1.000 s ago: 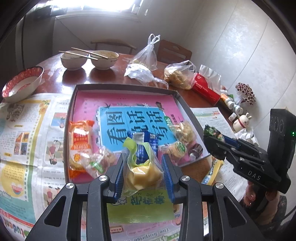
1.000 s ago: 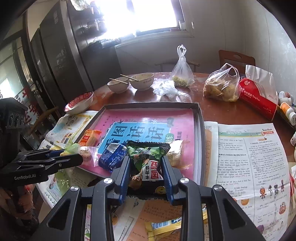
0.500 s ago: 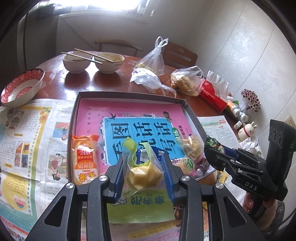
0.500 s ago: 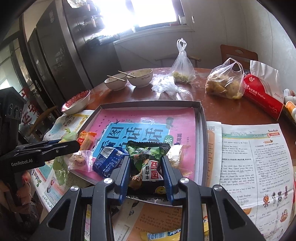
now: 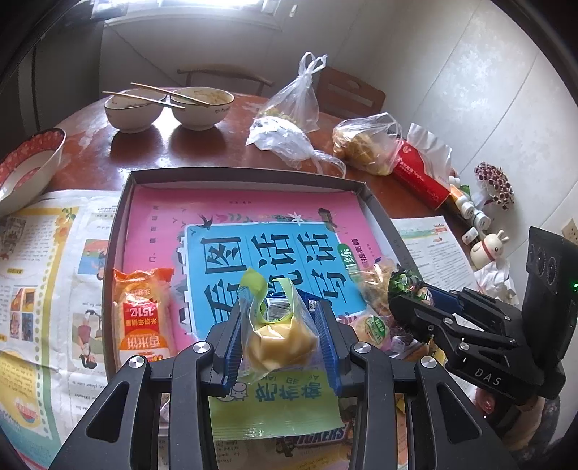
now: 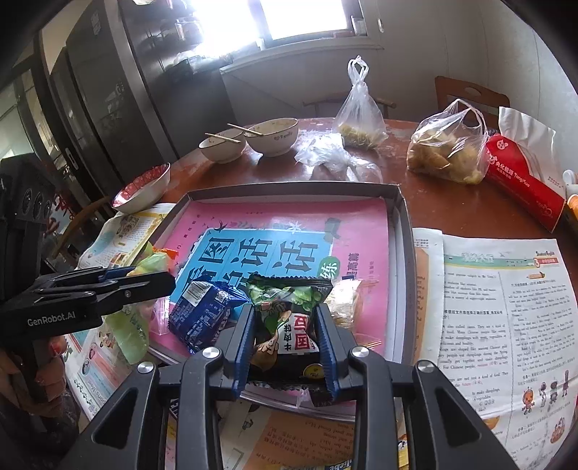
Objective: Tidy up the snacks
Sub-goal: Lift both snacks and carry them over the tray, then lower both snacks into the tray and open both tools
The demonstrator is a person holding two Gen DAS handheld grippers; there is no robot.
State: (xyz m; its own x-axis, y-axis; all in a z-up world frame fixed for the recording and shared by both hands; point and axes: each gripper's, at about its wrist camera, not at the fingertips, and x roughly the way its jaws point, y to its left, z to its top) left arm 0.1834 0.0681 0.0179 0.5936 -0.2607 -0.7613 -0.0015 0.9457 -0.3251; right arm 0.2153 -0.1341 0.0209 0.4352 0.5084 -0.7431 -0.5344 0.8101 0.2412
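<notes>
Cluttered table [image 5: 202, 155], left hand-held gripper [image 5: 281, 325] clamping yellow snack bag [image 5: 280, 343], right hand-held gripper [image 6: 285, 329] clamping half-hidden green-black packet [image 6: 289, 318]

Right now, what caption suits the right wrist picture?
Right tool grips a black-and-green snack packet above the grey tray.

Domestic dining area of a home. A round wooden table [image 5: 202, 152] carries two used bowls [image 5: 166, 108] with chopsticks [image 5: 155, 95] near its far edge, tied plastic food bags [image 6: 361, 112] and a tissue pack [image 6: 523, 177]; wooden chairs [image 6: 466, 94] stand behind, under a bright window [image 6: 274, 18].
</notes>
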